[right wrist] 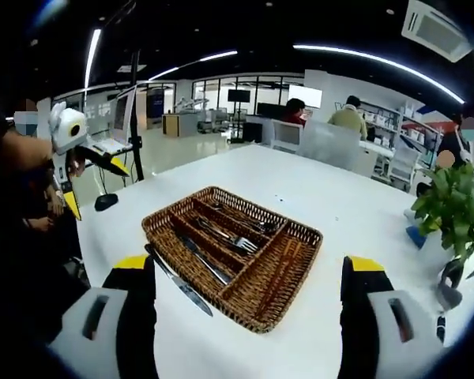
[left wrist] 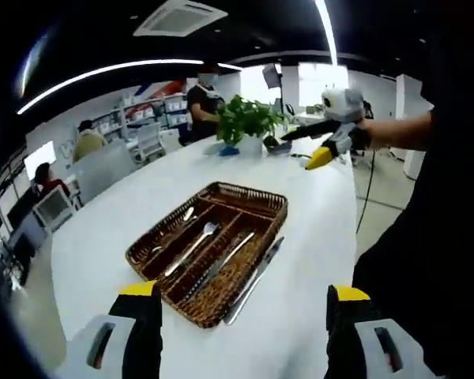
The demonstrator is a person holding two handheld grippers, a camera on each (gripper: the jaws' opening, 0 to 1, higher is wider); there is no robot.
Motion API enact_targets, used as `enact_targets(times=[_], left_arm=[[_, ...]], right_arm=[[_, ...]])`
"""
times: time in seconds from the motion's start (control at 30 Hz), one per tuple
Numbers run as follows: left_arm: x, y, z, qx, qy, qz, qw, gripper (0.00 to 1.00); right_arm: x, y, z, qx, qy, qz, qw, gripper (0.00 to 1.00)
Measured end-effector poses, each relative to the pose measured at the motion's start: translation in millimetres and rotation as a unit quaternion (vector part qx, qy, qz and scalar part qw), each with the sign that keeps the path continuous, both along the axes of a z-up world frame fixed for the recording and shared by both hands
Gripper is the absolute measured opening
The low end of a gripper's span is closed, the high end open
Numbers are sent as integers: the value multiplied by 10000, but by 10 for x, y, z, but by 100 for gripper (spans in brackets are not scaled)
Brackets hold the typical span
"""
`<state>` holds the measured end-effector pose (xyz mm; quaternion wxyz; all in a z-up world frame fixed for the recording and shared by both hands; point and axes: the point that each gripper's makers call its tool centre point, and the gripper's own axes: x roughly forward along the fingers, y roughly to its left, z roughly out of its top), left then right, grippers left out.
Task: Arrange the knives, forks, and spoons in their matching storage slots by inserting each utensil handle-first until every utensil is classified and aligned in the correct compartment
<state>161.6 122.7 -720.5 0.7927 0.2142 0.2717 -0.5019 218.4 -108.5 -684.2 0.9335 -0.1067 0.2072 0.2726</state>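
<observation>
A brown wicker cutlery tray (left wrist: 245, 192) with long slots lies mid-table. In it I see a spoon (left wrist: 186, 215), a fork (left wrist: 196, 243) and a knife (left wrist: 221, 264), each in its own slot. Another knife (left wrist: 257, 276) lies on the white table against the tray's outer side. My left gripper (left wrist: 245, 296) hovers open before the tray, holding nothing. In the right gripper view the tray (right wrist: 257, 320) is seen from the opposite side, with the fork (right wrist: 238, 242), a knife (right wrist: 204, 262) and the loose knife (right wrist: 178, 280). My right gripper (right wrist: 249, 268) is open and holds nothing.
A potted plant (left wrist: 249, 118) (right wrist: 454, 205) stands at one end of the white table (left wrist: 95, 245). The right gripper (left wrist: 332, 134) shows held high above that end. The left gripper (right wrist: 79, 150) appears off the table's edge. People sit at desks behind.
</observation>
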Motion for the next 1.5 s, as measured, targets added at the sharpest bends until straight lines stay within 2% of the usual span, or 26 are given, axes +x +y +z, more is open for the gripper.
enact_targets(times=[0.07,0.13,0.3,0.4,0.57,0.67,0.83,0.93,0.97,1.03,1.1,1.13,1.17,1.23,1.27,1.3,1.33,1.37,1.4,1.5], left_arm=[[-61,-106,-176,345,133,-383,9986,85],[-58,-196,-404,509,191,-700,9961,80],[-114,-374,-901,908,647,-1131,9873,74],[-115,-447,-1095,1026,798,-1240,9837,70],[-86,-495,-1298,1219,857,-1344,9797,71],[-79,-490,-1374,1250,979,-1347,9781,71],[-36,-498,-1430,1223,1020,-1324,9783,69],[-66,-494,-1482,1313,1042,-1376,9762,69],[-57,-509,-1468,1276,970,-1441,9765,69],[-80,-507,-1451,1269,1044,-1403,9764,68],[-101,-510,-1441,1243,1075,-1442,9758,62],[-113,-500,-1447,1268,1084,-1475,9749,60],[-164,-474,-1469,1340,1214,-1524,9716,58],[-174,-440,-1511,1484,1063,-1645,9693,61],[-136,-444,-1490,1493,888,-1668,9706,60],[-60,-521,-1415,1254,697,-1560,9773,64],[-21,-545,-1378,1146,673,-1461,9803,67],[-66,-518,-1364,1162,948,-1446,9781,64],[6,-538,-1362,1141,812,-1426,9798,62],[-25,-535,-1446,1260,898,-1523,9762,63]], right_arm=[[-10,-4,1,11,5,-2,10000,99],[-26,-24,-7,1,7,-6,10000,99],[-57,-121,-22,11,35,-115,9999,99],[-91,-181,-27,25,49,-180,9998,99],[-135,-272,-56,35,89,-290,9995,99],[-161,-307,-76,45,110,-353,9993,99],[-192,-315,-101,68,150,-391,9991,99],[-198,-318,-126,81,171,-413,9990,99],[-198,-317,-128,88,173,-415,9989,99],[-198,-315,-126,94,169,-416,9989,99],[-200,-306,-125,95,171,-407,9990,99],[-201,-301,-128,93,177,-400,9990,99],[-205,-292,-128,90,182,-385,9991,99],[-207,-277,-127,91,180,-370,9991,99],[-207,-272,-129,85,181,-364,9991,99],[-209,-266,-128,78,180,-352,9992,99],[-209,-261,-124,81,175,-342,9992,99],[-212,-254,-119,84,174,-329,9993,99],[-214,-251,-118,79,176,-322,9993,99],[-215,-249,-120,69,177,-318,9993,99]])
